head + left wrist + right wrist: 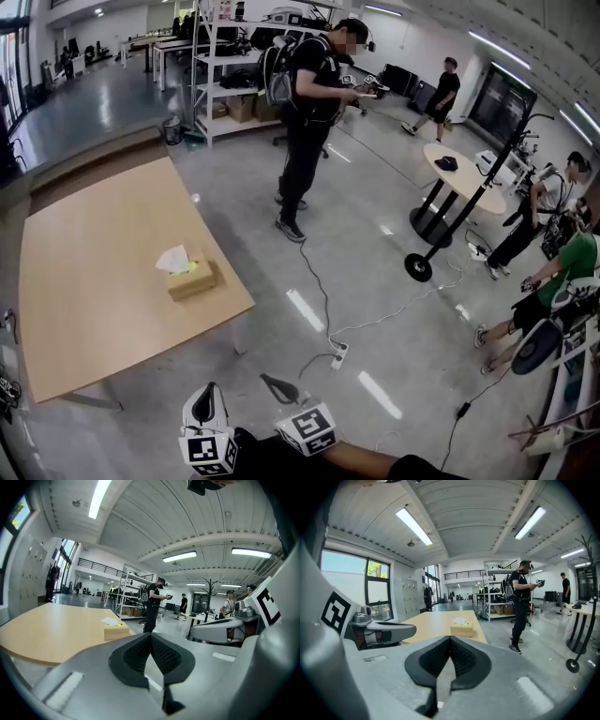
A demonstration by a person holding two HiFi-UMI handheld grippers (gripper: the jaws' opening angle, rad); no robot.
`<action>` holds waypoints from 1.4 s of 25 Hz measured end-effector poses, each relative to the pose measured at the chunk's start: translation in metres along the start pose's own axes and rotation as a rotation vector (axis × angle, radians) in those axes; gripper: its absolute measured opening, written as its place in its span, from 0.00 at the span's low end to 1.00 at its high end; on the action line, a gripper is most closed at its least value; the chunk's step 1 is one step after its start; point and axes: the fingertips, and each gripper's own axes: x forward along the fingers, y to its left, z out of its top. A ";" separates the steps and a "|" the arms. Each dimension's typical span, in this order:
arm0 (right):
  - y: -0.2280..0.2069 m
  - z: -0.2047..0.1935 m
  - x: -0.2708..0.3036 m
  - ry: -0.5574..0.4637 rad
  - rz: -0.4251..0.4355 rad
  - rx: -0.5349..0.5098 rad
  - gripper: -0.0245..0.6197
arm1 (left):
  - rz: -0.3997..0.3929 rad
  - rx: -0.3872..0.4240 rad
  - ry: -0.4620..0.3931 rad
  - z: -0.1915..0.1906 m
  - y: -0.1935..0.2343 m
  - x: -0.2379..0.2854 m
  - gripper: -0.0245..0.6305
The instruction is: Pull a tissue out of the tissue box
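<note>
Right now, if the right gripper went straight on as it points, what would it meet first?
Probably the table, at its near end, with the tissue box just beyond; depth is unclear.

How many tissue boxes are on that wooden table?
1. The tissue box sits near the wooden table's right edge in the head view, a white tissue poking from its top. None seems hidden.

Low in head view, side by side: left hand-held gripper & right hand-held gripper, both pointing fwd, tilted slightly down. Jaws on both pressed together, empty.
</note>
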 end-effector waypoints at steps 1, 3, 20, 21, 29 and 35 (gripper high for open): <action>0.006 0.000 0.006 0.001 0.008 -0.003 0.02 | 0.009 -0.001 -0.003 0.001 0.008 -0.002 0.07; 0.016 0.001 0.016 0.003 0.026 -0.013 0.02 | 0.029 -0.004 -0.012 0.002 0.022 -0.005 0.07; 0.043 0.002 0.109 0.037 0.188 -0.032 0.02 | 0.244 -0.040 -0.026 0.001 0.116 -0.002 0.07; 0.039 0.004 0.119 0.042 0.193 -0.033 0.02 | 0.253 -0.041 -0.025 0.003 0.121 0.004 0.07; 0.004 0.032 0.207 0.093 0.227 -0.063 0.02 | 0.303 -0.066 -0.007 0.031 0.170 0.078 0.07; -0.020 0.056 0.281 0.135 0.254 -0.091 0.02 | 0.331 -0.057 -0.007 0.054 0.207 0.138 0.07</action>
